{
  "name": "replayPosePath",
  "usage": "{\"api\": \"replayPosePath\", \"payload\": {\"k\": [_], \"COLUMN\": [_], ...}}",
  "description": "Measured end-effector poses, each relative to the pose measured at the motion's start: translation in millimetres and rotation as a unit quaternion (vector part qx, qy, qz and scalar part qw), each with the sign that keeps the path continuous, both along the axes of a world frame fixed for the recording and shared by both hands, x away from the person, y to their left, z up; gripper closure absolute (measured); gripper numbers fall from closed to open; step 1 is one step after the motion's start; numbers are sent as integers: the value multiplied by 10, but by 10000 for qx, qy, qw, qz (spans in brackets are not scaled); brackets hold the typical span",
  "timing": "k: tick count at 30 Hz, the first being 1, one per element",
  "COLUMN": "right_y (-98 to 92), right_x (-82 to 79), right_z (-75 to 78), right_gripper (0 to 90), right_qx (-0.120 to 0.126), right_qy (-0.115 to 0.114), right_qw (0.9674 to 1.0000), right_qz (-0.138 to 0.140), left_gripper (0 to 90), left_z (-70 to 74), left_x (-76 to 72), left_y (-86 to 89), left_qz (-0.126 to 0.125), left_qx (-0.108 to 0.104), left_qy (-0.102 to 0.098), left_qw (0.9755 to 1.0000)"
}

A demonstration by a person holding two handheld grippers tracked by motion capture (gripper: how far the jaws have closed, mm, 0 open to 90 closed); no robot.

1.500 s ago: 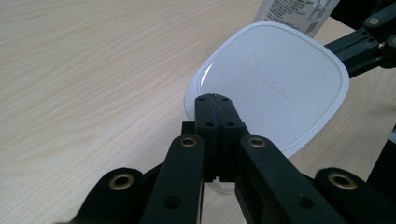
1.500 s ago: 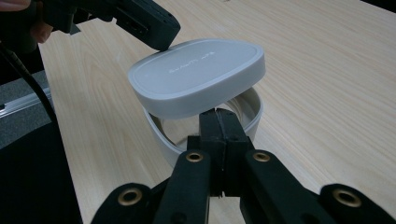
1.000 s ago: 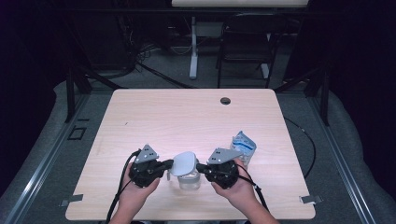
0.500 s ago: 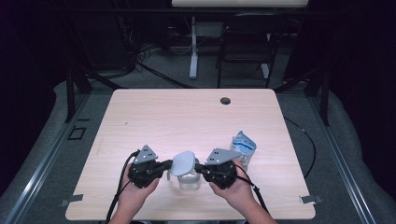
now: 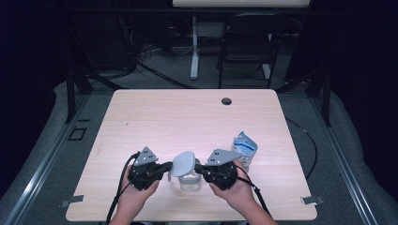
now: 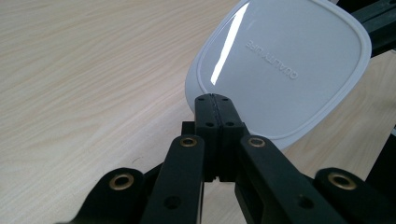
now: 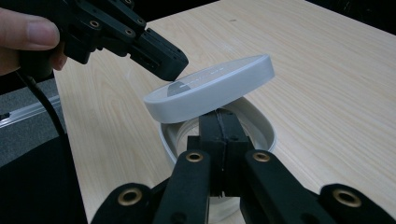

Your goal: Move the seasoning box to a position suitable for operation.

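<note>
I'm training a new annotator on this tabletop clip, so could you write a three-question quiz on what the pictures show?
1. True or false: the white rounded-square plastic lid lies flat and sealed on the clear plastic container.
2. Which gripper's jaws are shut on the lid's edge? A) left gripper B) right gripper C) neither
3. Fill in: the blue-and-white crinkled packet lies on the light wooden table beside the person's ____ hand.

Key:
1. False; the lid is tilted up above the container's rim.
2. A; the right gripper's shut jaws sit at the container's rim.
3. right
</note>
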State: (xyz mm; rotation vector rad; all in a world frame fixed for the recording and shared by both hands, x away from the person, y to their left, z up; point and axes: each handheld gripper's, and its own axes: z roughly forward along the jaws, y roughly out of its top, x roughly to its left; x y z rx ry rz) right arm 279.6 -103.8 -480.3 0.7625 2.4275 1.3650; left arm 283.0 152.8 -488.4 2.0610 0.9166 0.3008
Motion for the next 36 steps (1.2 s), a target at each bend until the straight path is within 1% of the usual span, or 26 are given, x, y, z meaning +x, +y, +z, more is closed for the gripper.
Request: {"api": "replayPosePath", "payload": {"k": [3,7,9,10,11,12,16,19,22,23,29,31,34,36], "right_y": [7,18,23,23,23,23,25,35,46,49,91,106,135,152], "right_x": [-2,-3,-6,-6,-6,-8,-7,-13,-13,-13,-12,-12,-13,-10], "right_z": [3,-1,-3,-1,1,3,7,12,28,33,67,79,106,121], "right_gripper": [900,900,900,900,900,900,900,900,900,900,900,900,900,900], "right_qx": [5,-24,0,0,-5,-7,6,28,28,17,25,-7,-23,-49], "right_qy": [-16,-27,-43,-45,-54,-61,-54,-54,-68,-70,-94,-105,-136,-156], "right_qw": [10000,10000,10000,10000,10000,10000,10000,10000,10000,10000,9999,9999,9998,9998], "right_qz": [-4,2,0,7,14,7,20,48,60,59,91,90,130,142], "left_gripper": [900,900,900,900,900,900,900,900,900,900,900,900,900,900], "left_z": [-16,-42,-59,-59,-64,-67,-74,-72,-82,-90,-97,-101,-113,-113], "left_x": [0,8,13,16,16,18,20,24,26,26,34,34,36,36], "left_y": [6,17,17,23,23,26,27,33,33,30,39,41,37,42], "left_qz": [15,5,40,13,31,7,-20,-64,-37,-8,-33,-30,-5,-20], "left_qx": [36,34,32,54,65,49,93,131,119,101,130,119,119,125], "left_qy": [30,81,58,89,77,94,50,78,112,95,119,145,107,137], "left_qw": [10000,10000,10000,9999,9999,9999,9999,9999,9999,9999,9998,9998,9999,9998]}}
